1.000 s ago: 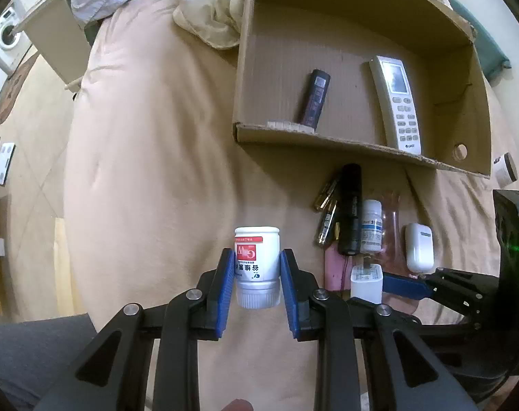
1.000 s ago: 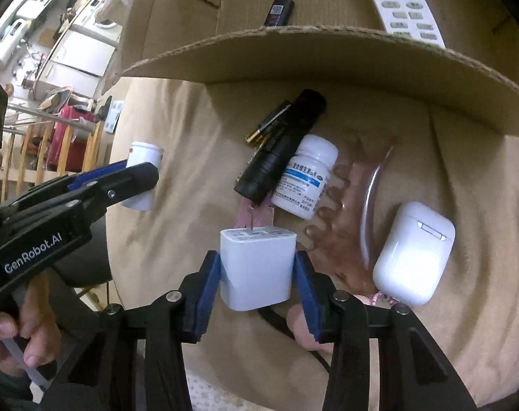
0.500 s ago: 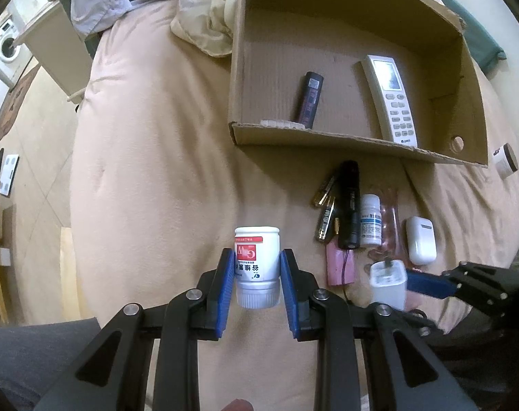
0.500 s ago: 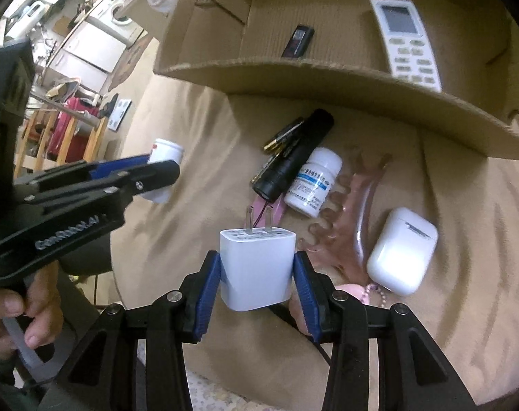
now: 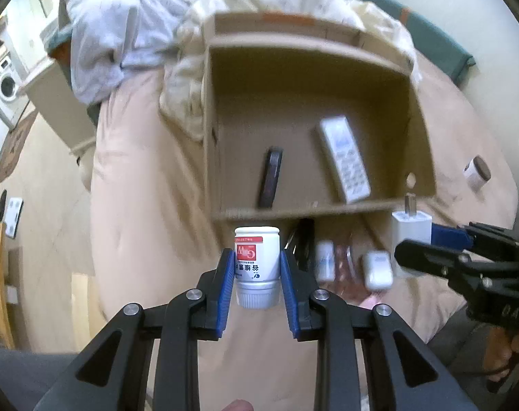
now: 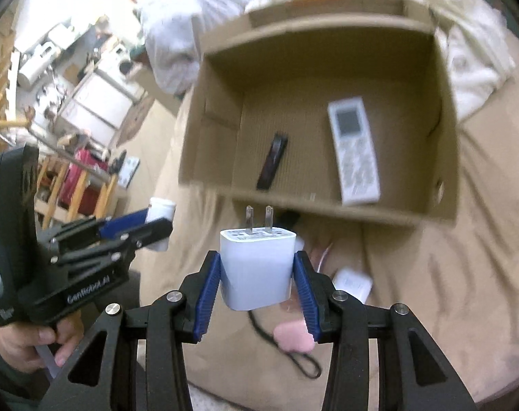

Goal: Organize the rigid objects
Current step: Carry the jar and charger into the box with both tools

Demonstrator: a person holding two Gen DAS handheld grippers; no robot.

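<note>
from the left wrist, the left gripper [image 5: 256, 270] is clamped on a white bottle [image 5: 256, 267] with a red label, held cap-down; ahead lies the cardboard box [image 5: 420, 130] holding a remote [image 5: 345, 159]. from the right wrist, the right gripper [image 6: 257, 275] pinches a white charger [image 6: 257, 267], prongs toward the box just beyond.

Colours on the bed

White bottle [image 5: 257, 267] with a red label band, white charger [image 6: 256, 269], blue gripper pads [image 6: 208, 291], brown cardboard box [image 5: 420, 130] holding a white remote [image 5: 345, 159], all over a beige bedcover [image 5: 150, 205].
</note>
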